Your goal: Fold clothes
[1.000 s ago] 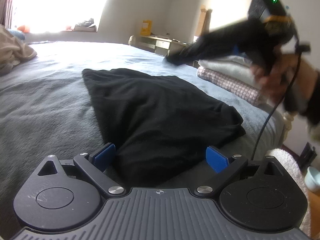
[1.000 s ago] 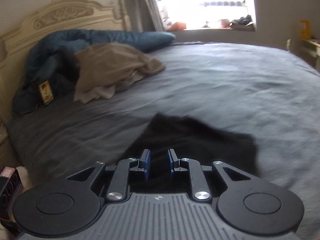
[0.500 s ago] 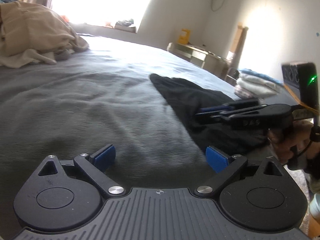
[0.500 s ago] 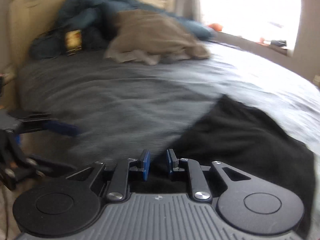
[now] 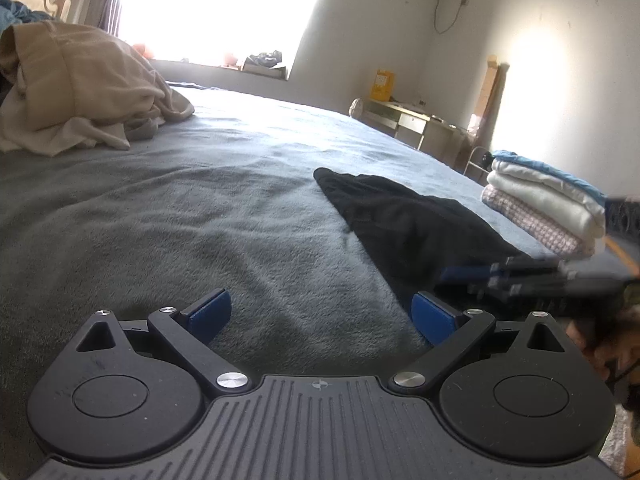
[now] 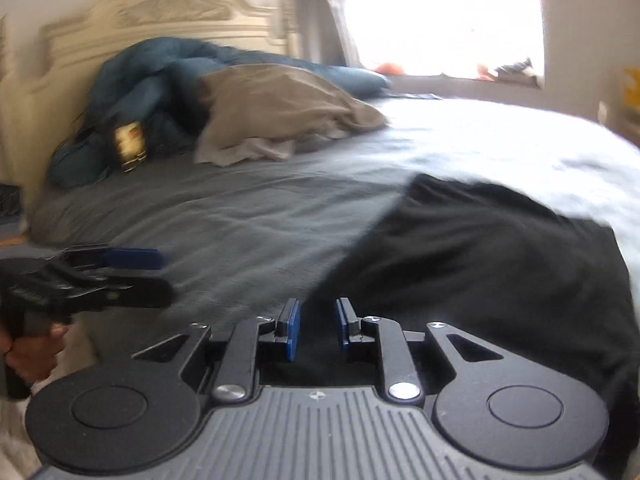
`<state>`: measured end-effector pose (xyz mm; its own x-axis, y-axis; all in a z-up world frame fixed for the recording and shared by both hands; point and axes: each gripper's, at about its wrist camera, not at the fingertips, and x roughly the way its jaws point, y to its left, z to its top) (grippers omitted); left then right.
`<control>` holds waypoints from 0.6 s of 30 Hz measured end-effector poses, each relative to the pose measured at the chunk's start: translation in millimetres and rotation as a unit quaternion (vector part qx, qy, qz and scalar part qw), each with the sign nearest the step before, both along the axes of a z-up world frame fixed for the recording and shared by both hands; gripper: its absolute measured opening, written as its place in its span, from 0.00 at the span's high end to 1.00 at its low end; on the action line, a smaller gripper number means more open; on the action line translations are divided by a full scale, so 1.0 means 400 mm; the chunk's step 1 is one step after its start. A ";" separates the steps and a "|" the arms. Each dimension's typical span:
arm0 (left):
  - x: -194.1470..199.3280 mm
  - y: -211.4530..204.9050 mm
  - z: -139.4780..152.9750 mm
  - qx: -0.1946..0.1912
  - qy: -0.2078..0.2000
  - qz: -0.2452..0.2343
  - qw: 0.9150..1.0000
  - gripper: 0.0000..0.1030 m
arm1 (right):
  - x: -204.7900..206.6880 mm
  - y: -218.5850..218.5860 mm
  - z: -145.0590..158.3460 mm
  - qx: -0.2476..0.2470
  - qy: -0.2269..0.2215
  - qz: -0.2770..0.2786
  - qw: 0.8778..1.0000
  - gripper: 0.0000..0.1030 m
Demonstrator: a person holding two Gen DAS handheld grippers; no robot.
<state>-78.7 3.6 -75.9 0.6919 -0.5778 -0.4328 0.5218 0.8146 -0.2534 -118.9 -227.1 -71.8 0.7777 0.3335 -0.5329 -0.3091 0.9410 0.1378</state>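
Note:
A black garment (image 5: pixel 400 220) lies flat on the grey blanket (image 5: pixel 200 220); the right wrist view shows it at centre right (image 6: pixel 500 248). My left gripper (image 5: pixel 322 316) hovers wide open over bare blanket just left of the garment's near corner, holding nothing. My right gripper (image 6: pixel 316 328) is low over the garment's near edge, its jaws narrow and opening; only dark cloth shows in the gap and the pads do not press on it. It enters the left wrist view from the right (image 5: pixel 472 276), and the left gripper (image 6: pixel 152 260) shows at the right wrist view's left edge.
A heap of tan clothes (image 5: pixel 80 92) lies at the far left by a blue duvet (image 6: pixel 160 80) and the headboard (image 6: pixel 160 8). A stack of folded laundry (image 5: pixel 548 204) sits on the bed's right side. A desk (image 5: pixel 408 120) stands beyond it.
The left gripper swung left, off the black garment and over bare blanket. The right gripper came down from the air to the garment's near edge.

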 end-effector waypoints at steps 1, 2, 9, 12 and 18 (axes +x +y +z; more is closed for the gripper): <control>0.000 -0.006 0.001 0.002 -0.001 0.000 1.000 0.05 | -0.006 0.010 -0.014 0.004 0.010 0.014 1.000 0.79; 0.002 -0.012 0.002 0.005 -0.001 0.000 1.000 0.05 | -0.015 0.021 -0.025 0.006 0.015 0.030 0.999 0.79; 0.027 -0.088 -0.001 0.014 0.012 -0.020 1.000 0.05 | -0.112 -0.074 0.011 0.022 -0.048 -0.021 0.998 0.81; 0.032 -0.133 -0.001 0.009 0.010 -0.036 0.999 0.05 | -0.108 -0.143 0.010 -0.016 -0.057 -0.092 0.994 0.79; 0.032 -0.187 -0.011 0.016 0.012 -0.057 0.998 0.05 | -0.175 -0.278 -0.040 -0.004 -0.014 -0.221 0.975 0.82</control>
